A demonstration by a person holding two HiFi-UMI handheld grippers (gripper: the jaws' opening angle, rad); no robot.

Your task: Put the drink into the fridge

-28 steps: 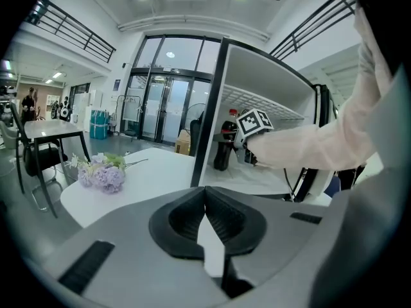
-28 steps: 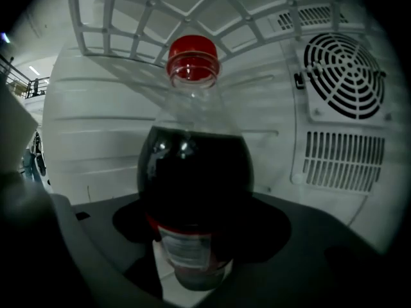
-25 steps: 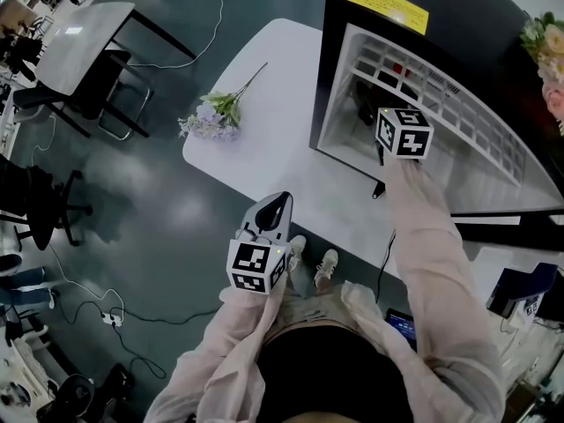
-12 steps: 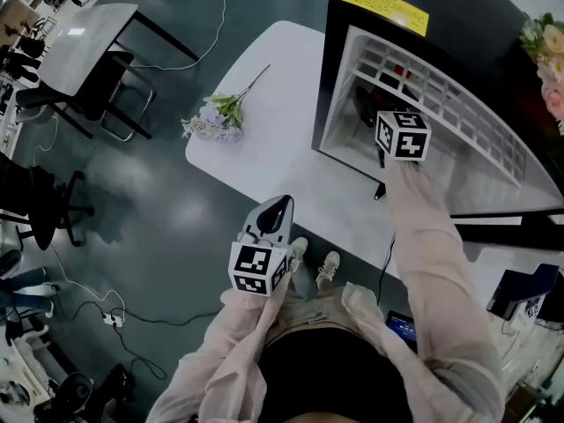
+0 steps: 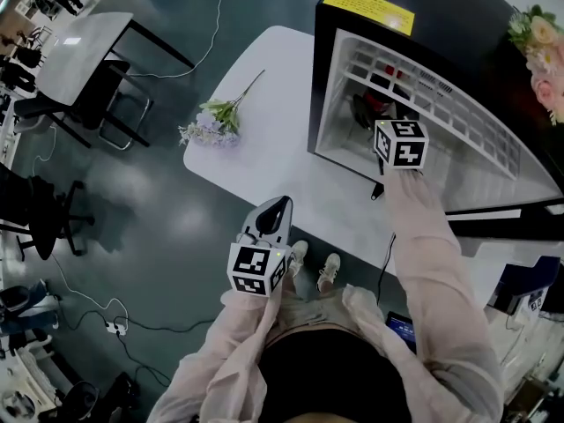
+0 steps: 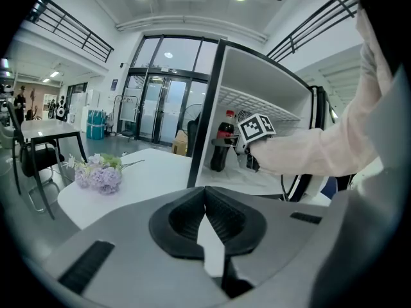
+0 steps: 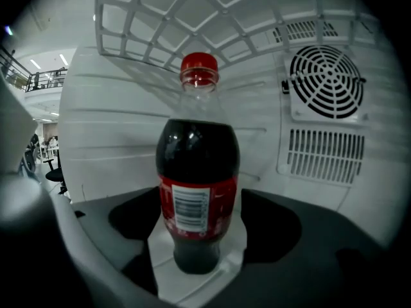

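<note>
- A white surface fills the middle of the head view above a dark grey floor. A second table and chairs sit at upper left.
- A bunch of purple flowers lies on the surface, left of the fridge.
- The black fridge stands open at upper right. It is white inside, with a wire shelf overhead and a fan grille on the back wall.
- The drink bottle stands inside on the fridge floor. It is upright, its long axis vertical and its red cap up, with the barcode label facing the right gripper.
- The right gripper has its fingers opening. They flank the bottle's base without pressing it.
- The left gripper sits at lower centre of the head view with its fingers closed together, well apart from the fridge.
</note>
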